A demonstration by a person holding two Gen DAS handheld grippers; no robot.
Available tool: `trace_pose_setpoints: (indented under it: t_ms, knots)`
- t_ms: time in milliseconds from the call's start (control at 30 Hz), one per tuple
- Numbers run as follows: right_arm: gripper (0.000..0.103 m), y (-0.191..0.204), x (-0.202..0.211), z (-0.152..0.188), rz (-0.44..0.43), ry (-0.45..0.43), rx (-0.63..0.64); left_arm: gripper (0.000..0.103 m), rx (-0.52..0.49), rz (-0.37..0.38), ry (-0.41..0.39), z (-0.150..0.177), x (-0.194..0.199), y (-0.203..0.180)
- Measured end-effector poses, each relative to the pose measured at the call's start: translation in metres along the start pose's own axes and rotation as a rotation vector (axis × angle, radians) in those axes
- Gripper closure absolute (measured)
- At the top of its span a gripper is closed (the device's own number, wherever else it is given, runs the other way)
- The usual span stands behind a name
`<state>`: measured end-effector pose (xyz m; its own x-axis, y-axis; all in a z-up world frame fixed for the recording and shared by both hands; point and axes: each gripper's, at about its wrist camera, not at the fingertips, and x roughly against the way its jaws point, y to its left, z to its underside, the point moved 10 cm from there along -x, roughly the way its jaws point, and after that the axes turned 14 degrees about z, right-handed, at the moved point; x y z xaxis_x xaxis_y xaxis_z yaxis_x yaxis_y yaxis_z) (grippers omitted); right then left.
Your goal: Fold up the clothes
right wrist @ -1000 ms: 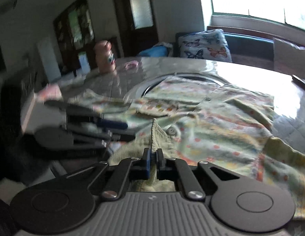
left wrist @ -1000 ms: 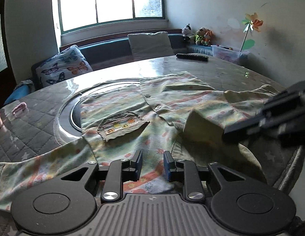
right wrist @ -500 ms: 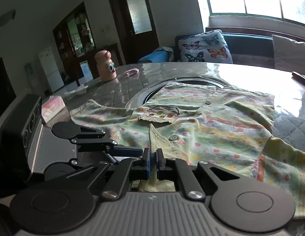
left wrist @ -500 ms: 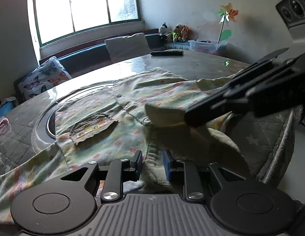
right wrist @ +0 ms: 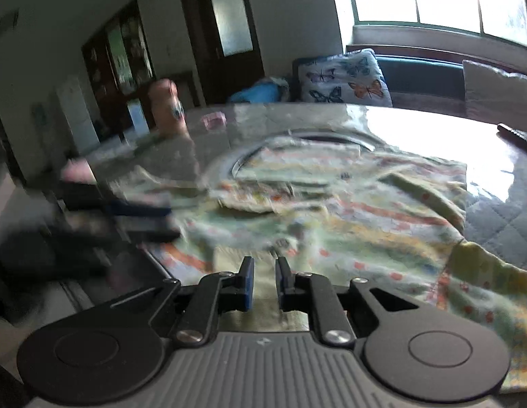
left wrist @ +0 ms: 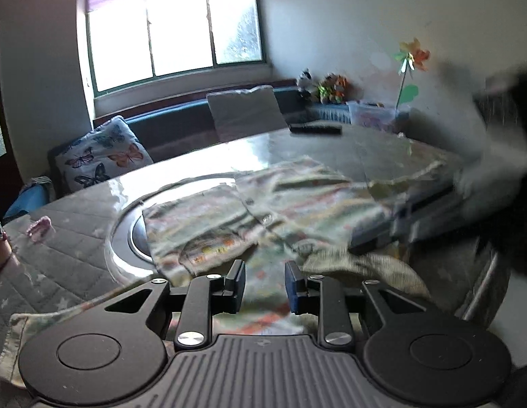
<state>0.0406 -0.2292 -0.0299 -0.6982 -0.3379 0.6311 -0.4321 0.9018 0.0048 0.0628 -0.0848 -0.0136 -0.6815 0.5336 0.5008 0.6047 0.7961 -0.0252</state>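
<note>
A pale green shirt (left wrist: pixel 270 210) with orange stripes and a chest pocket lies spread on the round table; it also shows in the right wrist view (right wrist: pixel 365 217). Its near hem is turned over into a corduroy-textured flap (left wrist: pixel 362 265). My left gripper (left wrist: pixel 265 280) is open and empty just above the shirt's near edge. My right gripper (right wrist: pixel 264 280) is open a little and empty over the folded hem (right wrist: pixel 263 272). Each gripper appears blurred in the other's view, the right one (left wrist: pixel 433 214) and the left one (right wrist: pixel 127 214).
The round table (left wrist: pixel 76 231) has a quilted cover and a glass turntable (left wrist: pixel 127 231). A remote (left wrist: pixel 314 129) lies at the far side. A pink figure (right wrist: pixel 168 108) and a small pink item (right wrist: pixel 214 120) stand at the table's far left. A bench with cushions runs under the window.
My right gripper has let go of the shirt hem and opened; the flap has dropped onto the shirt. My left gripper has opened wider and pulled back. Both views are blurred by motion.
</note>
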Motion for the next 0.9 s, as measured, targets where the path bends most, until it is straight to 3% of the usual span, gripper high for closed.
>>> trace_pose_setpoints:
  t_ms: [233, 333, 467, 600, 667, 733, 800, 867, 900]
  knots:
    - [0.086, 0.015, -0.005, 0.023, 0.009, 0.035, 0.096, 0.072, -0.001, 0.066, 0.014, -0.012, -0.028, -0.018]
    - [0.083, 0.006, 0.004, 0.017, 0.001, 0.021, 0.047, 0.073, 0.02, 0.097, 0.039, -0.01, -0.046, -0.023]
    - [0.082, -0.016, 0.011, 0.013, 0.06, -0.009, -0.01, 0.077, 0.032, 0.104, 0.091, 0.004, -0.063, -0.024]
    - [0.078, -0.034, 0.004, 0.026, 0.094, 0.028, -0.064, 0.077, 0.033, 0.099, 0.131, 0.018, -0.07, -0.024]
    - [0.074, -0.038, 0.007, 0.031, 0.09, 0.03, -0.088, 0.076, 0.031, 0.096, 0.129, 0.018, -0.068, -0.023]
    - [0.062, -0.046, 0.014, 0.03, 0.091, 0.013, -0.123, 0.076, 0.031, 0.089, 0.128, 0.017, -0.066, -0.023]
    - [0.062, -0.059, 0.021, 0.028, 0.117, -0.011, -0.16, 0.073, 0.032, 0.083, 0.125, 0.016, -0.065, -0.022]
    - [0.059, -0.079, 0.029, 0.027, 0.168, -0.034, -0.206, 0.061, 0.038, 0.081, 0.116, 0.014, -0.065, -0.022]
    - [0.044, -0.091, 0.031, 0.028, 0.205, -0.043, -0.232, 0.056, 0.04, 0.076, 0.112, 0.012, -0.065, -0.021]
